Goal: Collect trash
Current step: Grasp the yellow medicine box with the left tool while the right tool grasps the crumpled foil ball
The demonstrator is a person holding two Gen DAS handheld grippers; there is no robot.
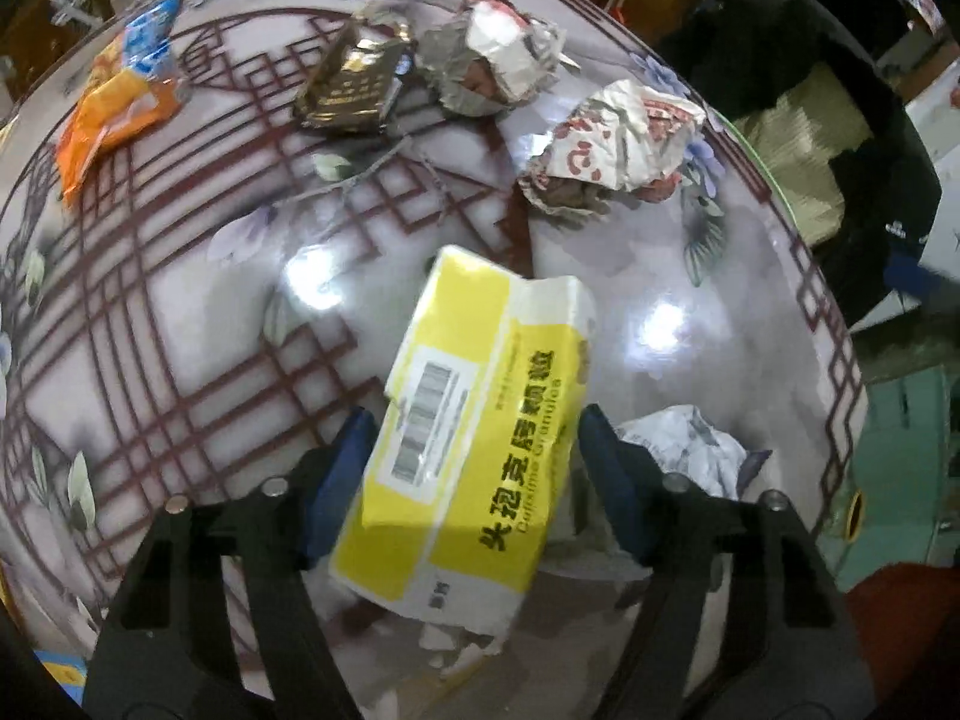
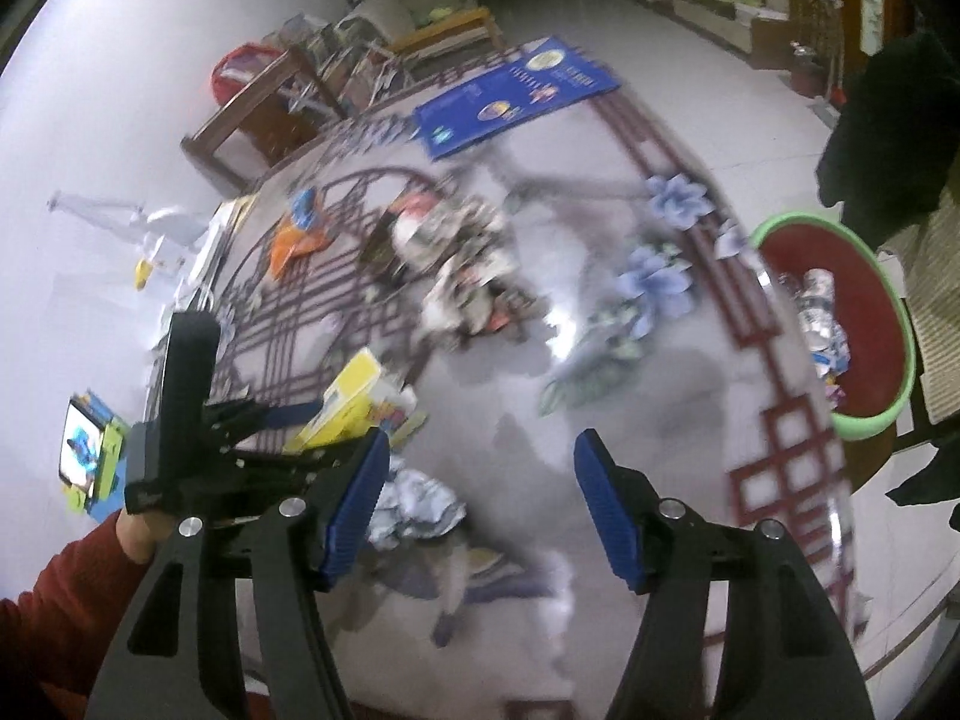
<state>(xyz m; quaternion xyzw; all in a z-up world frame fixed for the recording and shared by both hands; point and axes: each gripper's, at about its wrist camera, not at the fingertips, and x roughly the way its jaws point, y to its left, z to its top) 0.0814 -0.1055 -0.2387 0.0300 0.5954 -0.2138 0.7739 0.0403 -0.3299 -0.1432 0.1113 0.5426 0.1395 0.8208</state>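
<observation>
Yellow-and-white box point(image 1: 474, 420) lies tilted between the blue pads point(image 1: 342, 468) of the left claw point(image 1: 474, 462), near the worktop's point(image 1: 180, 312) near edge. The jaws stand wide, and whether either pad touches the box I cannot tell; it looks loosely framed, not clamped. Closing from here could pinch only one long edge, so the light box may twist or skid on the glossy top, or nudge the crumpled white paper point(image 1: 690, 450) just beside the right pad.

Right claw point(image 2: 477, 504) hangs open and empty above the worktop, nearer its right edge, where a green-rimmed basin point(image 2: 840, 324) with some trash in it sits just beyond. A drop short of that rim would land on the floor.

Further in, crumpled wrappers point(image 1: 606, 144), a foil ball point(image 1: 492, 60), a dark packet point(image 1: 354, 84) and an orange bag point(image 1: 114, 114) wait toward the far edge. Motion blur smears the right view, so the wrappers there merge. The box's underside and lower end are hidden.
</observation>
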